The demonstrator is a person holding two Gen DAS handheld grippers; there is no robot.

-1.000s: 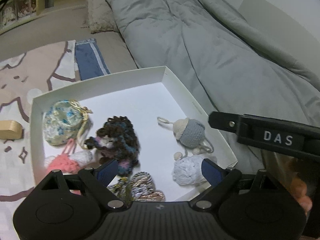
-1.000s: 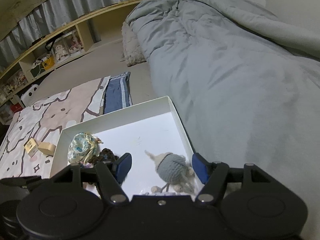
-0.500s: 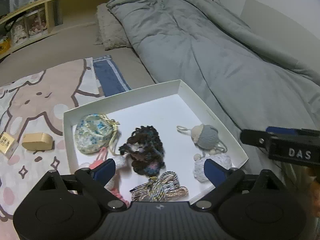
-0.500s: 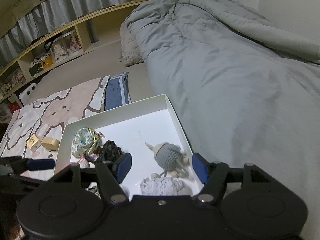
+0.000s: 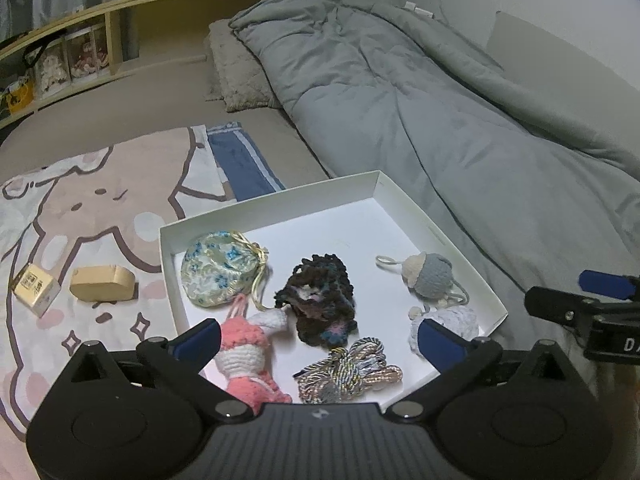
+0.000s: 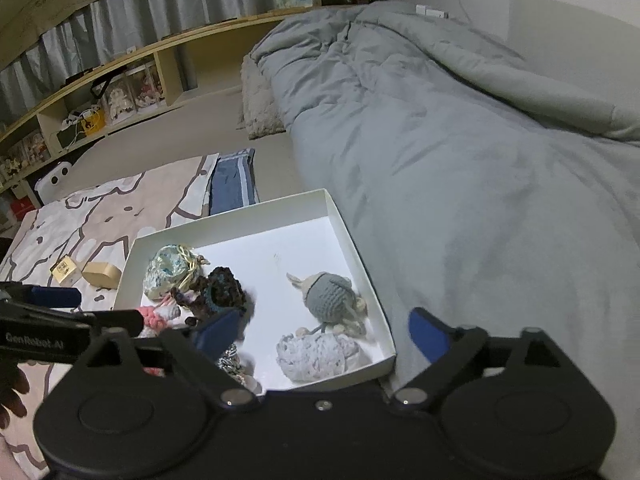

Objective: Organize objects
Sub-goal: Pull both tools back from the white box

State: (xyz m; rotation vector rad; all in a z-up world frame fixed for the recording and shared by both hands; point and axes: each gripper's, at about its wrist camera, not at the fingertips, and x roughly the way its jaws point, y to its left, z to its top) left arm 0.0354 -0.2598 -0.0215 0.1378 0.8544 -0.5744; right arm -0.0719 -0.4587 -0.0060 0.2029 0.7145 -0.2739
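Observation:
A shallow white box (image 5: pixel 460 264) (image 6: pixel 352 240) lies on the bed. In it are a floral drawstring pouch (image 5: pixel 218 270) (image 6: pixel 170 270), a dark crochet piece (image 5: pixel 320 296) (image 6: pixel 222 288), a grey-and-cream knitted toy (image 5: pixel 430 274) (image 6: pixel 330 296), a pale grey knitted ball (image 5: pixel 450 320) (image 6: pixel 316 354), a pink-and-white knitted doll (image 5: pixel 250 350) and a metallic cord bundle (image 5: pixel 348 370). My left gripper (image 5: pixel 318 340) is open and empty above the box's near edge. My right gripper (image 6: pixel 322 330) is open and empty above the box's near right corner.
A tan wooden block (image 5: pixel 102 284) (image 6: pixel 102 274) and a small cream box (image 5: pixel 36 288) (image 6: pixel 62 268) lie on the cartoon-print blanket (image 5: pixel 100 200) left of the box. A blue cloth (image 5: pixel 240 160) lies beyond. A grey duvet (image 5: pixel 440 120) fills the right side. Shelves run along the back.
Both grippers have pulled back and up from the box, so more of the box and bed shows. The contents have not moved. Both stay open.

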